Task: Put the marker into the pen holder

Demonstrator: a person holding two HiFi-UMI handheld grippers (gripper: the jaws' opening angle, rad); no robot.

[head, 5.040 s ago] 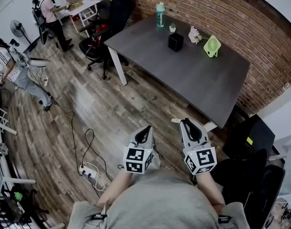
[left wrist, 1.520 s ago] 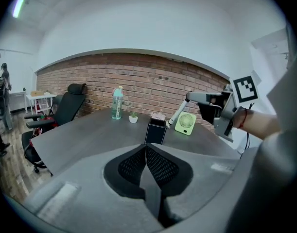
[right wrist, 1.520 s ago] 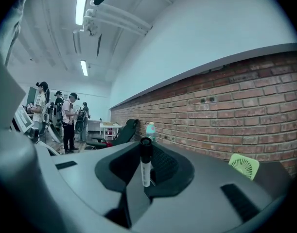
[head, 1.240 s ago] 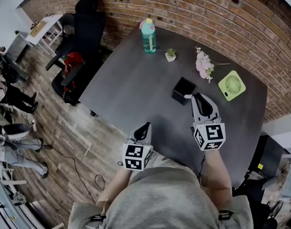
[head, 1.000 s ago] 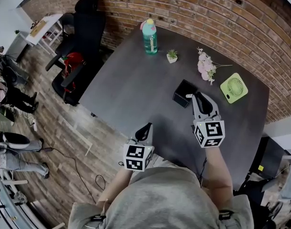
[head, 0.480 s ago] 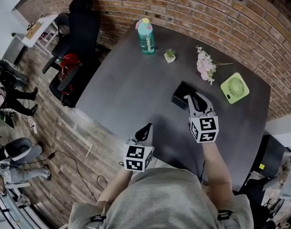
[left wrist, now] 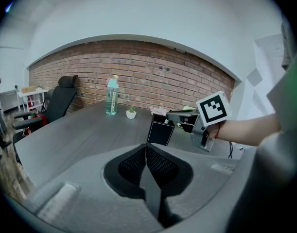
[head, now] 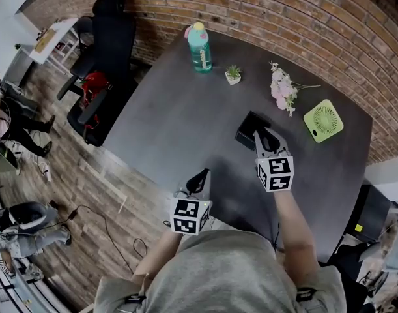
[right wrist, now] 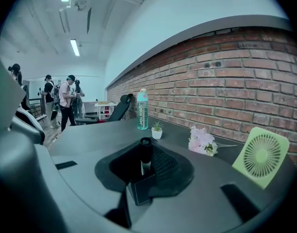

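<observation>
The black square pen holder (head: 249,128) stands on the dark grey table (head: 179,122). My right gripper (head: 262,134) hovers at the holder's near right edge, shut on the marker. In the right gripper view the marker (right wrist: 146,152) has a black cap and white body and sits between the jaws of that gripper (right wrist: 146,155), with the holder's corner (right wrist: 141,192) just beneath. My left gripper (head: 199,176) is shut and empty, held back at the table's near edge. The left gripper view shows its jaws closed (left wrist: 146,148), the holder (left wrist: 161,133) ahead and the right gripper (left wrist: 181,115) above it.
Along the brick-wall side stand a teal bottle (head: 200,39), a small potted plant (head: 233,74), pink flowers (head: 281,90) and a green fan (head: 323,120). Black office chairs (head: 106,34) are left of the table. People (right wrist: 65,98) stand far off on the wood floor.
Five seconds ago I stood away from the table. Over the last second the right gripper with the marker has shifted left and closer, over the pen holder. The left gripper has stayed put.
</observation>
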